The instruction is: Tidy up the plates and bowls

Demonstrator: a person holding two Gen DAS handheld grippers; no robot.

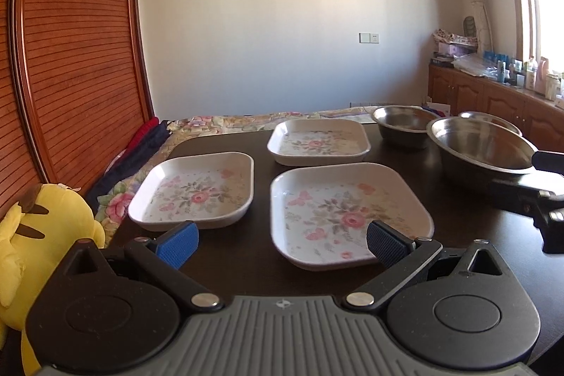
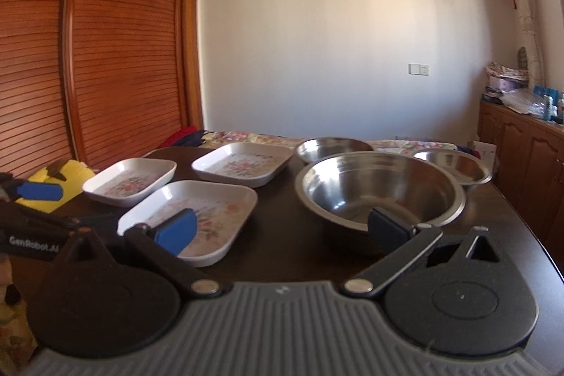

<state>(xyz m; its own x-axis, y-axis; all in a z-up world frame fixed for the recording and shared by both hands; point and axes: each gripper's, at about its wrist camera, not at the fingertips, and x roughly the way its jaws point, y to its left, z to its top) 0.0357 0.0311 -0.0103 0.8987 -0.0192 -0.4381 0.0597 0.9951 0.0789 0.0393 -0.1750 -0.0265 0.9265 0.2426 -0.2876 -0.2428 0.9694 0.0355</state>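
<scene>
**Three floral plates, three steel bowls, nothing picked up yet**

Everything is sitting spread out on the dark table [image 1: 229,270]. The left gripper [image 1: 282,244] is hovering wide open and empty, with the near floral plate [image 1: 347,214] lying just ahead between its pads. A left plate [image 1: 194,189] and a far plate [image 1: 319,141] are sitting apart from it. The right gripper [image 2: 282,229] is hanging wide open too, holding nothing, facing the big steel bowl [image 2: 379,187]; two smaller bowls [image 2: 333,148] [image 2: 454,164] are sitting behind it.

The plates are looking like light, stiff melamine, so pinching the raised rim seems best. The bowls are probably slick and thin-walled, so clamping over the lip is looking safer than squeezing the curved side.
</scene>
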